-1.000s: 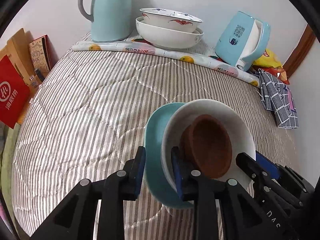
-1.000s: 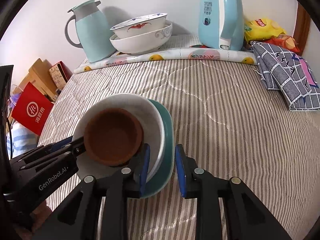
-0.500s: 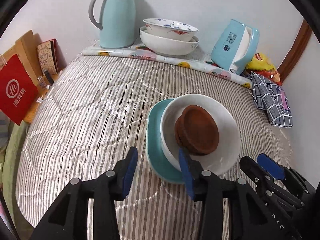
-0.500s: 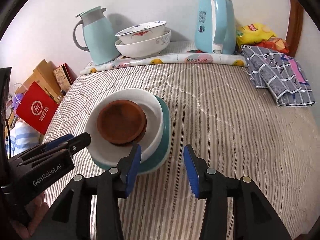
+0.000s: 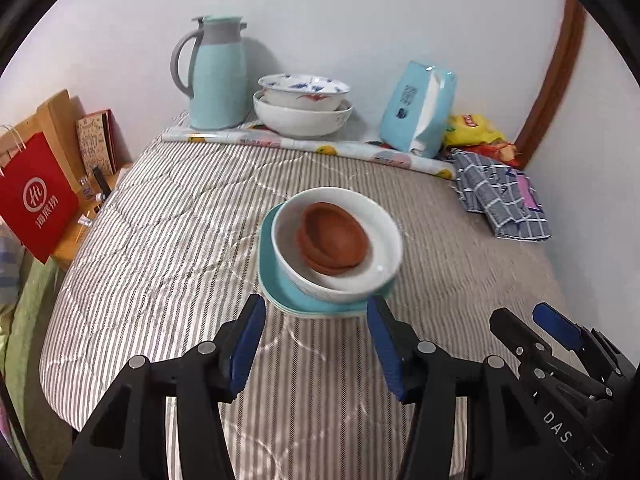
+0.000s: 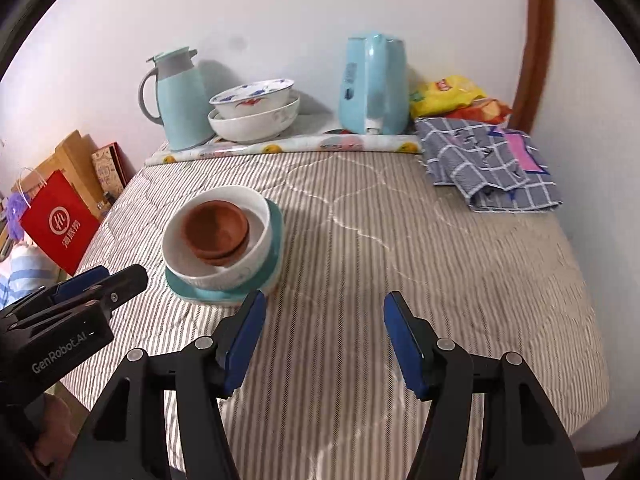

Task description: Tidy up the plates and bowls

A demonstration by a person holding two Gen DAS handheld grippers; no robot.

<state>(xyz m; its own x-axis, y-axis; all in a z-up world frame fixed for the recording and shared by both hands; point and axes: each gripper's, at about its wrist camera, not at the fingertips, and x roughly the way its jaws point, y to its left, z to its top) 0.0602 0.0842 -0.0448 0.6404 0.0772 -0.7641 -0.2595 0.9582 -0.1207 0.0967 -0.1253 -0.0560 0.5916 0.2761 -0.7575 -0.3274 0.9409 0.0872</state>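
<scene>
Brown bowls nested in white bowl on teal plate, seemingly set down; I have left gripper and right gripper just opening, empty. Next: far bowls.

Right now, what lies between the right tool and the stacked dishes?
Only bare striped quilt, per the right wrist view; right tool stands open, clear of the stacked dishes.

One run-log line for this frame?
left gripper: open, empty | right gripper: open, empty | brown bowls in white bowl on teal plate
</scene>
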